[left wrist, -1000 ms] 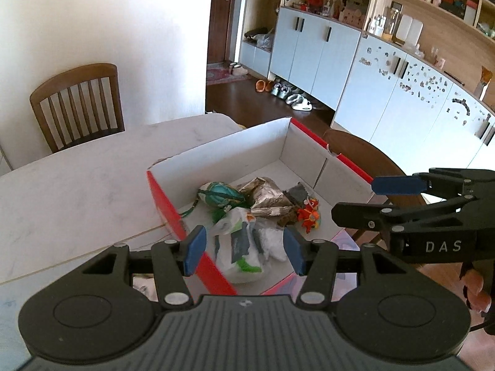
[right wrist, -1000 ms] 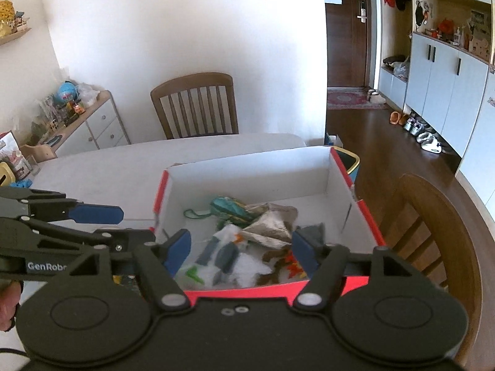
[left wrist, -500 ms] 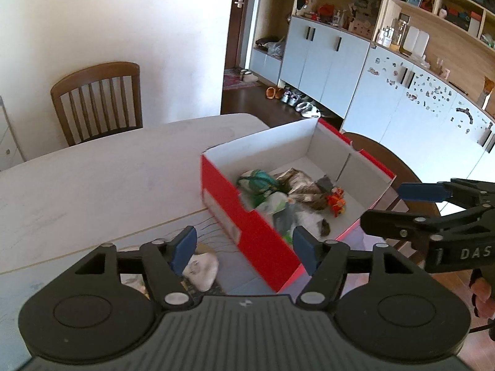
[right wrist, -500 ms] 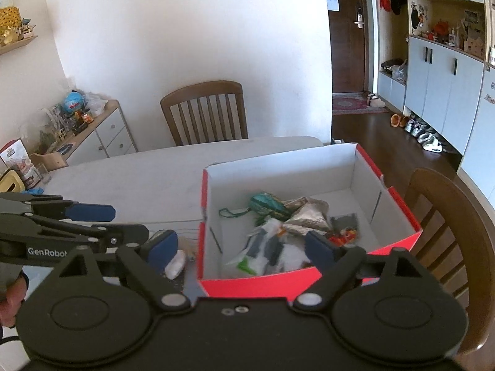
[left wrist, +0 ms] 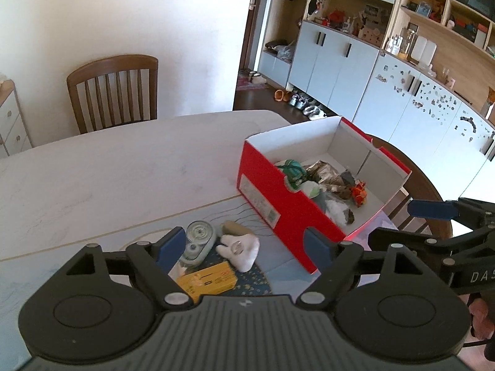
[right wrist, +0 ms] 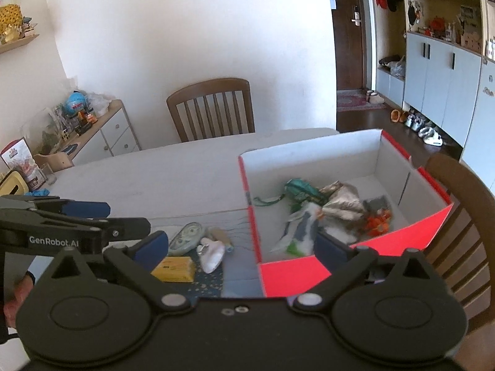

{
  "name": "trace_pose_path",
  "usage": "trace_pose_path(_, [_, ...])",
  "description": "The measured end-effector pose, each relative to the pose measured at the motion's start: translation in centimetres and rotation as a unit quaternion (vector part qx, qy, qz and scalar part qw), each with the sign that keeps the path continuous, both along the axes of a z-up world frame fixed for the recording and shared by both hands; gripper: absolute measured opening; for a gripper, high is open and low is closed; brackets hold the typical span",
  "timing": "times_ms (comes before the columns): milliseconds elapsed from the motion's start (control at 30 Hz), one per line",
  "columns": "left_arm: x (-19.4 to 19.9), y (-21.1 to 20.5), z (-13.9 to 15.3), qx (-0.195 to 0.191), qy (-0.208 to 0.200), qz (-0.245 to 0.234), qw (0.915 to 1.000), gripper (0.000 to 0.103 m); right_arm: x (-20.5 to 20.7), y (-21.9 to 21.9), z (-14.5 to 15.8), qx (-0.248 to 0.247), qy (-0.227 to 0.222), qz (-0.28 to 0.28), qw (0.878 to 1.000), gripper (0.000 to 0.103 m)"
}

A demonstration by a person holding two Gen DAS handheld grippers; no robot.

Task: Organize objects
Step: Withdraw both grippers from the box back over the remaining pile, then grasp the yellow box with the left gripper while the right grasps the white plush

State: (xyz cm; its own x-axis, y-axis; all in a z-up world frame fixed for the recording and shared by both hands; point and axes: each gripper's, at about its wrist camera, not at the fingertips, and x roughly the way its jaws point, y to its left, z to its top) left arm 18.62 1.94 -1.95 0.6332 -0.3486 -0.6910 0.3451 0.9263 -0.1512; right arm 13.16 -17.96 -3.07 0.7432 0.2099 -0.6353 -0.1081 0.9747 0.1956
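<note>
Left jaws: my left gripper [left wrist: 244, 249] is spreading, pads apart and nothing clamped; the loose things sit in the gap, low centre of the left view.
Right jaws: my right gripper [right wrist: 243, 245] is also opening, close to full width and empty; its right pad hangs in front of the box's near corner.
Box: the red box [left wrist: 269, 185] stands on the bench [left wrist: 108, 179], right of centre in both views, white inside, with a heap of wrappers and small toys already in it.
Still out: a yellow pack [left wrist: 207, 281], a white tooth toy [left wrist: 239, 249], a grey-green tape roller [left wrist: 198, 241] and a tan piece [left wrist: 233, 227] that I cannot name, all bunched together just left of the box, on a blue mat.
Progress: I judge the sort partly done, these four left.
Risk, crowding: the four touch or nearly touch, so closing on one may drag or pinch a neighbour.
Risk, box: my right pad is near the box's corner; a careless sweep could shove the box toward the bench edge at right.
Risk, collision: both grippers aim at the same small patch and could knock each other.
Risk, slip: the toy looks soft and rounded, so it may squirm out of a shallow grip.
</note>
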Motion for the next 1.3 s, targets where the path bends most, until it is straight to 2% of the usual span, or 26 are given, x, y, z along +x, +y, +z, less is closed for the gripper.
trace_pose_path(167, [-0.1,1.7,-0.8,-0.006,0.006,0.000,1.0000,0.087,-0.1,1.6,-0.6,-0.005,0.003,-0.004,1.000,0.100])
trace_pose_path(367, [-0.3,3.0,-1.9,-0.004,-0.001,0.002,1.0000,0.103,0.2,3.3,-1.3,-0.009,0.012,-0.005,1.000,0.100])
trace_pose_path(633, [0.2,5.2,-4.3,-0.011,-0.002,0.001,0.9999,0.103,0.8,4.8,-2.4,-0.013,0.029,-0.012,0.999,0.100])
trace_pose_path(967, [1.8,6.8,-9.3,-0.001,0.034,0.013,0.9993,0.103,2.5,6.3,-4.3,-0.014,0.056,-0.024,0.998,0.100])
trace_pose_path(1167, [2.1,6.5,-11.2,0.003,0.032,0.004,0.9995,0.103,3.9,7.5,-5.7,-0.013,0.074,-0.030,0.997,0.100])
trace_pose_path(1300, [2.0,5.8,-11.9,0.006,0.015,-0.003,0.9999,0.103,5.0,8.5,-6.6,-0.016,0.085,-0.034,0.996,0.098])
